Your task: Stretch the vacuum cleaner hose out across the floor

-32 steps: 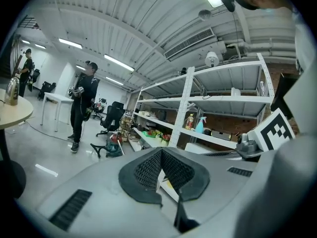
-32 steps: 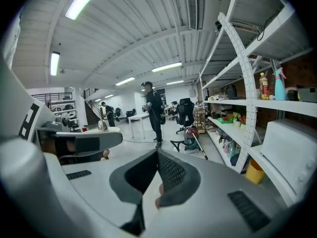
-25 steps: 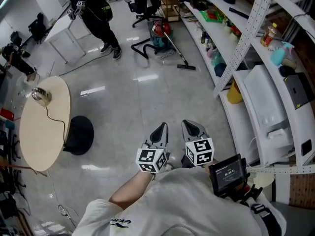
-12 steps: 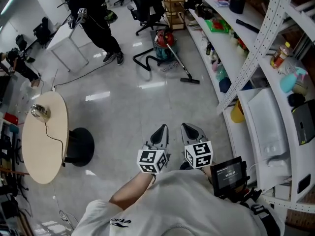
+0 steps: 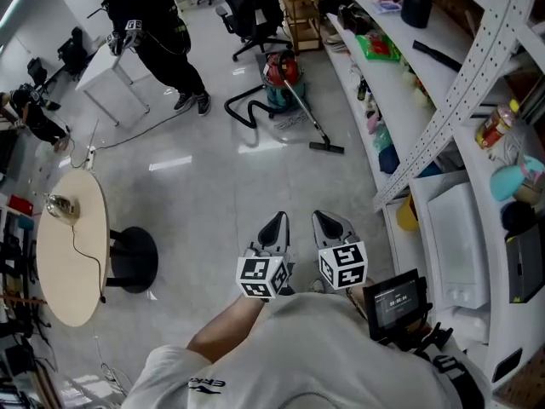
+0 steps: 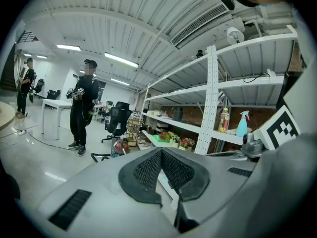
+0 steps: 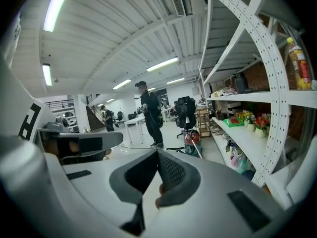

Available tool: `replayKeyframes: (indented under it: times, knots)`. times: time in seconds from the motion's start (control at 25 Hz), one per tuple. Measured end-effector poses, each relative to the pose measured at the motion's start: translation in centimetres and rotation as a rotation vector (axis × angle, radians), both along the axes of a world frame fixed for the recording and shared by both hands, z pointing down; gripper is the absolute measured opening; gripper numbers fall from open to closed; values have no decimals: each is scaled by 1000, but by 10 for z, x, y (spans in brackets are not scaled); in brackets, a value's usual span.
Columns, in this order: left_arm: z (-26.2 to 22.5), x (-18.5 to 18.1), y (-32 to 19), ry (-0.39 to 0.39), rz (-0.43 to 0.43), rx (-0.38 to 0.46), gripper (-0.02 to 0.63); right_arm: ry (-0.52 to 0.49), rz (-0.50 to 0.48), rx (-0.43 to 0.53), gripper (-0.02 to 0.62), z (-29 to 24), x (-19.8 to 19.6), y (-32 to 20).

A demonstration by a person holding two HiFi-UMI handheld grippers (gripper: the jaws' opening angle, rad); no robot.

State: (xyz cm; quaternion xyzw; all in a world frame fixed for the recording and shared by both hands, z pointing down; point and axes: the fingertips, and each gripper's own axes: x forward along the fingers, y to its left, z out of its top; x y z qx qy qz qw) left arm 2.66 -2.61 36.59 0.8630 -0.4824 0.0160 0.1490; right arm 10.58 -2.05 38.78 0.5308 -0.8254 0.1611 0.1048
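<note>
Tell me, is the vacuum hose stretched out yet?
Not yet. Done: nothing, because the black hose lies curled in a loop beside the red vacuum cleaner, well ahead of both claws. In hand: nothing, since the left claw and right claw are shut and empty, pointing that way. Left to do: reach the hose, grab it and pull it out long.

Looks like an open-plan office doubling as a lab or test space: glossy grey floor point(image 5: 213, 186), black office chairs point(image 5: 251, 7) by a white desk point(image 5: 102, 71), and a round beige table point(image 5: 77, 271) off at the floor's edge. One whole wall is perforated metal shelving point(image 5: 400, 83) stuffed with bottles, sprays and boxes. Overhead there's a ribbed metal ceiling point(image 6: 124, 29) with strip lights point(image 7: 58, 4).
</note>
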Motion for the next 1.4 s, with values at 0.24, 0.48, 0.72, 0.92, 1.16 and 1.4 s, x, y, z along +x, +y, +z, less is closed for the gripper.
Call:
replayKeyframes:
  times: [0.24,0.48,0.72,0.92,1.16,1.4]
  knots:
    - [2,0,-56,-17,-4,-3,2,4,9,-6,-3,3,7,-57]
    - [8,-6,-142,6,14,4,2,47,36,-2,-3,6,8,-136]
    - [-3,-25,-236,33,42,15,2,76,66,8,-3,-3,-15,-226]
    - [0,-55,-300,33,43,26,2,80,90,16,-3,-4,-39,-290]
    - [4,-75,-346,41,27,10,3,86,86,-2,-3,-1,-57,-341]
    - [9,-71,-400,43,21,3,3,79,89,-3,-3,4,-52,-402]
